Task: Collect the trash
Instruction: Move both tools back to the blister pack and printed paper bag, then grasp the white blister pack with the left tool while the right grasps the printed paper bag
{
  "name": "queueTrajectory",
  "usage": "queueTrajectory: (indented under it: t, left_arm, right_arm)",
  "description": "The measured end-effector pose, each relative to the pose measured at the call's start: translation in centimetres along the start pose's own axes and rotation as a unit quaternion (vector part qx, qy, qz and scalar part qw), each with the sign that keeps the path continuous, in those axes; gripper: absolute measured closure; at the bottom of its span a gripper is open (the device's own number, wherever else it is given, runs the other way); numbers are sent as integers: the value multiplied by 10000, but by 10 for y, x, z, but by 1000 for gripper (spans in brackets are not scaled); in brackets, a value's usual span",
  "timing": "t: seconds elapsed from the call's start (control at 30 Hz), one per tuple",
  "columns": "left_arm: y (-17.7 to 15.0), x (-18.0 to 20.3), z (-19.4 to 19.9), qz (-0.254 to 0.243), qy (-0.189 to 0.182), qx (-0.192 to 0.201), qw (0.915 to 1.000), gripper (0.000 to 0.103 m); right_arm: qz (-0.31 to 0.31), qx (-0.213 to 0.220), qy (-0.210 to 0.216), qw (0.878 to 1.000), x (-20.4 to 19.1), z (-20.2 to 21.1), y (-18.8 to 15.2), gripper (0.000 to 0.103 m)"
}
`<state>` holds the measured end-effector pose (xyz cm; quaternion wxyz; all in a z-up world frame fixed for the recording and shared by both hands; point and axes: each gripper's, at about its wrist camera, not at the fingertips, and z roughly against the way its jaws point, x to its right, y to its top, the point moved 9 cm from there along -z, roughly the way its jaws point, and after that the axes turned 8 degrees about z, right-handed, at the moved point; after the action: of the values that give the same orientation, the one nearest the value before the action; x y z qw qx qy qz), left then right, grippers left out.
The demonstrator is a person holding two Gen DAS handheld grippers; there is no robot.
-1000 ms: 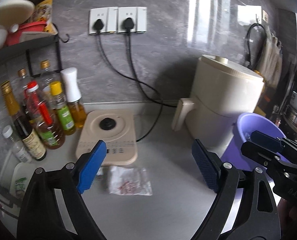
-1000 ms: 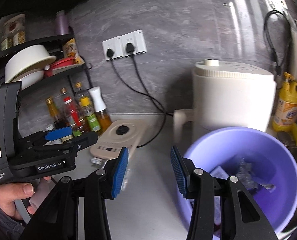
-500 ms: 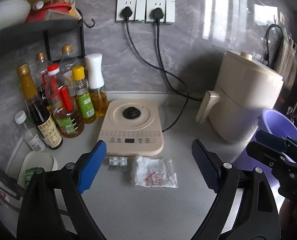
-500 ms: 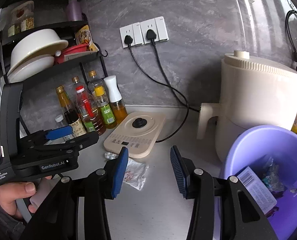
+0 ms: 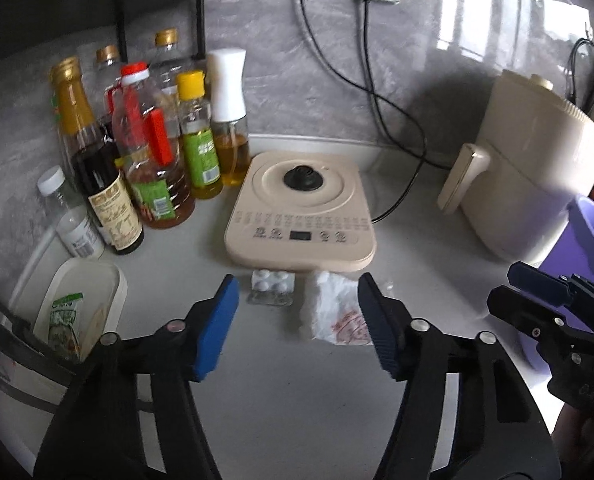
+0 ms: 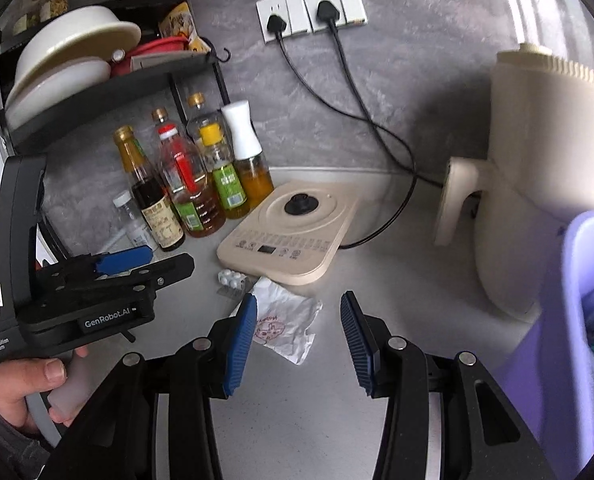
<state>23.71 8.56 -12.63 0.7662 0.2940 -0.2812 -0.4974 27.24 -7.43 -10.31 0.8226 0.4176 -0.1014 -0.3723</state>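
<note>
1. "GenRobot.AI", white print, side of left gripper [image 6: 145, 266] body.
2. "Data Acquisition System", small white print, on that gripper's handle end.
3. Bottle labels [image 6: 165, 226], wrapper [image 6: 287, 326] stamp: illegible.

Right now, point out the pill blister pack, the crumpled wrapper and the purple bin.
pill blister pack [image 5: 273, 287], left wrist view, on its white tablets.
crumpled wrapper [image 6: 287, 320], right wrist view, on its creased middle.
purple bin [image 6: 565, 312], right wrist view, on its outer wall.
</note>
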Motion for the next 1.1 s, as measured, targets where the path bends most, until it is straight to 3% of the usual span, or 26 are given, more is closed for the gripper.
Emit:
queueTrajectory:
  t: [0.4, 0.97, 1.0, 1.1]
  left_arm:
    - [-10, -20, -46, 208, 188, -224, 9994, 54]
    - [-20, -28, -115, 382, 282, -546, 9974, 54]
    - [-21, -28, -118, 383, 300, -569, 9972, 54]
    - [-21, -29, -124, 387, 338, -607, 9968, 54]
  right_arm:
    - [157, -478, 256, 9984, -15, -50, -20, 60]
    - [539, -1181, 447, 9905, -19, -117, -52, 60]
    - [558, -1236, 426, 9898, -18, -120, -55, 61]
    - [662, -1235, 299, 9897, -14, -123, -57, 79]
